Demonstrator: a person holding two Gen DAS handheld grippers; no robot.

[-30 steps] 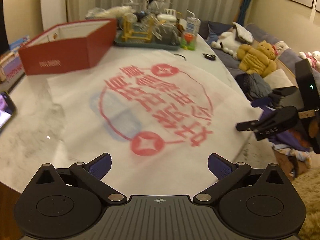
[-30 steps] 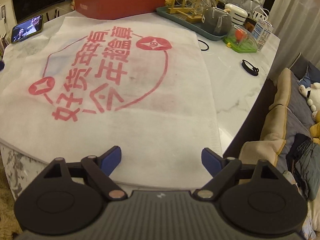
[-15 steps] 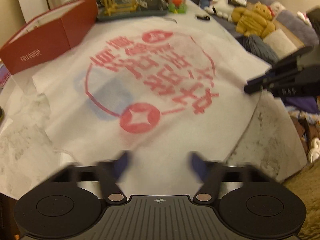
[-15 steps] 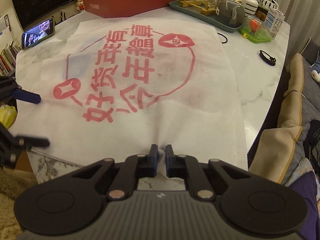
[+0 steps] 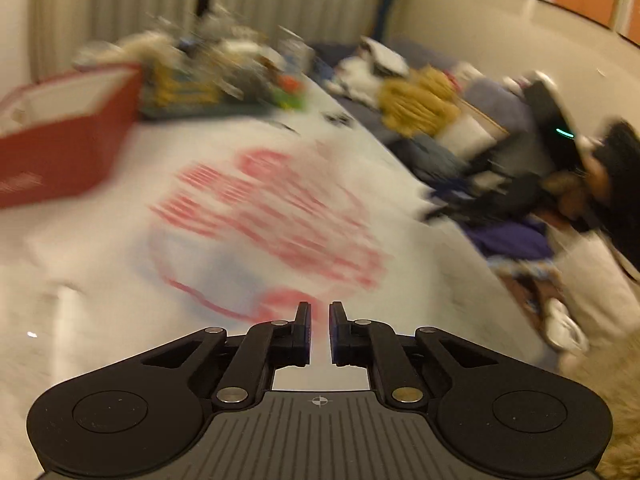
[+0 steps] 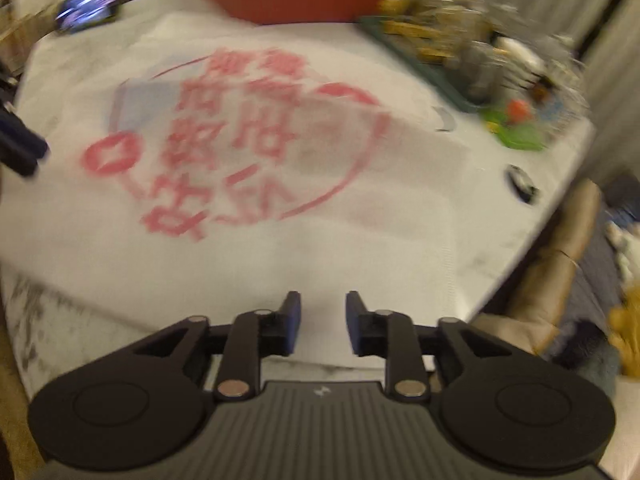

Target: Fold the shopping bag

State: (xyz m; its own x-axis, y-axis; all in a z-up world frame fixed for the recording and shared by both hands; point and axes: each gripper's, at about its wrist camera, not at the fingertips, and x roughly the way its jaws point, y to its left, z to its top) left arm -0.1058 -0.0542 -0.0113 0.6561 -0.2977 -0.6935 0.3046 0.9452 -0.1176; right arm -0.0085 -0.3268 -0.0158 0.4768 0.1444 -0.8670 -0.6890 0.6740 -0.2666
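Observation:
A white shopping bag (image 5: 260,208) with a red printed logo lies flat on the marble table (image 6: 520,232). In the left wrist view my left gripper (image 5: 320,312) sits at the bag's near edge. Its jaws are closing to a thin slit with bag fabric between the pads. In the right wrist view my right gripper (image 6: 323,300) is over another edge of the bag (image 6: 280,160). Its jaws are opening and the pads stand clear of the fabric beneath. The left gripper (image 6: 24,152) shows dark at that view's left edge. Both views are blurred.
A red box (image 5: 60,140) stands at the far side of the bag, with a green tray of glassware (image 6: 440,52) beside it. A lit phone (image 6: 88,8) and a black hair tie (image 6: 522,184) lie on the table. A sofa with plush toys (image 5: 416,104) runs along one side.
The left jaws went from wide apart to nearly together at the bag's edge. The right jaws closed on the bag's fabric, then parted again. Both views have swung and blurred.

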